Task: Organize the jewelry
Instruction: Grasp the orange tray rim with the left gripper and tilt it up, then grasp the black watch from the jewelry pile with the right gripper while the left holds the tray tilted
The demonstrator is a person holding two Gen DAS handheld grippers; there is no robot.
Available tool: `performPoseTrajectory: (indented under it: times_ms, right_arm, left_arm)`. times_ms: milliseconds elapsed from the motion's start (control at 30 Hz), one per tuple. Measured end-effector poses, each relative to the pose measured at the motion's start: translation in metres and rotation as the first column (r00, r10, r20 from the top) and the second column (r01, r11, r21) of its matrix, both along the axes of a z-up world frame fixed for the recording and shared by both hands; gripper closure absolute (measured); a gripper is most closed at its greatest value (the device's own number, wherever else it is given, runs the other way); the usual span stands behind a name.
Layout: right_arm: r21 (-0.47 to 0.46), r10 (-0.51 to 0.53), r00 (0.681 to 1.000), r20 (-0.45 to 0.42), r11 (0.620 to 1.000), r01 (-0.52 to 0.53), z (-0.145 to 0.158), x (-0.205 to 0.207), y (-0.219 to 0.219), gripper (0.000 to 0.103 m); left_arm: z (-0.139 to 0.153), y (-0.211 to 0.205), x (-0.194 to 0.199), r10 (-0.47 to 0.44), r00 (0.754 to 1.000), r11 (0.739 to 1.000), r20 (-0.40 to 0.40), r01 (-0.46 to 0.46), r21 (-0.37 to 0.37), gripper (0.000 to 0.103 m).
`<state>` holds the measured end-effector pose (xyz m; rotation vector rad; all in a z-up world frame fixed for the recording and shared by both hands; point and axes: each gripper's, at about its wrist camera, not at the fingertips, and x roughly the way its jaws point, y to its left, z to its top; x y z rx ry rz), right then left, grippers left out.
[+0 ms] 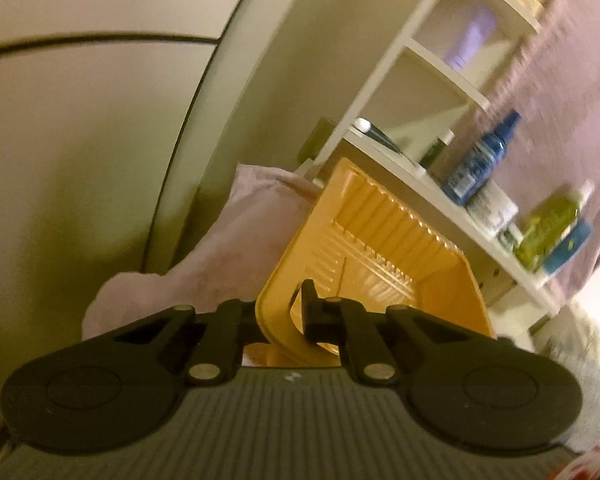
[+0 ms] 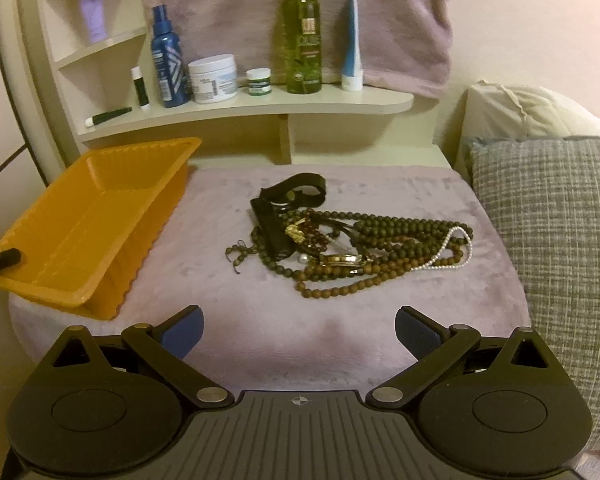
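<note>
Jewelry pile [image 2: 340,240] sits mid-table on the pink fleece cloth [image 2: 340,320]: brown bead strands tangled up, a small white pearl strand [image 2: 452,252] on the right edge of the heap, a black strap [image 2: 296,192] at the back, something gold in the middle. Orange tray [image 2: 92,232] is to the pile's left, apart from it, tipped up on its near-left rim and empty as far as I can see. My left gripper [image 1: 298,312] has its jaws clamped tight on that tray rim; in the right wrist view its tip shows at the tray's left corner. My right gripper [image 2: 298,332] is wide open, nothing between the blue pads [image 2: 416,332], hanging short of the pile. Behind the table, a cream shelf [image 2: 260,108] carries a blue spray bottle [image 2: 166,60], a white jar [image 2: 213,78], a green spray bottle [image 2: 302,40] and a blue-white tube [image 2: 352,48]. Grey woven pillow [image 2: 548,220] off to the right.
</note>
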<state>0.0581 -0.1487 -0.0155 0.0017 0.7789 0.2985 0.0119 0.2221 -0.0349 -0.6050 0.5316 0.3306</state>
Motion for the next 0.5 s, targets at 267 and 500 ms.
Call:
performPoseTrajectory:
  times_ms: [267,500]
  right_arm:
    - [0.052,-0.061,0.998,-0.004,0.997,0.061,-0.009,0.005,-0.03,0.001]
    - [0.072,-0.11,0.993,0.034,0.992,0.107,-0.013,0.016,-0.06,0.001]
  left_arm:
    - [0.024,-0.037,-0.005,-0.029,0.999,0.978,-0.033,0.035,0.206,0.095]
    - [0.044,-0.068,-0.003,-0.042,0.996,0.939,-0.072,0.064,0.339,0.094]
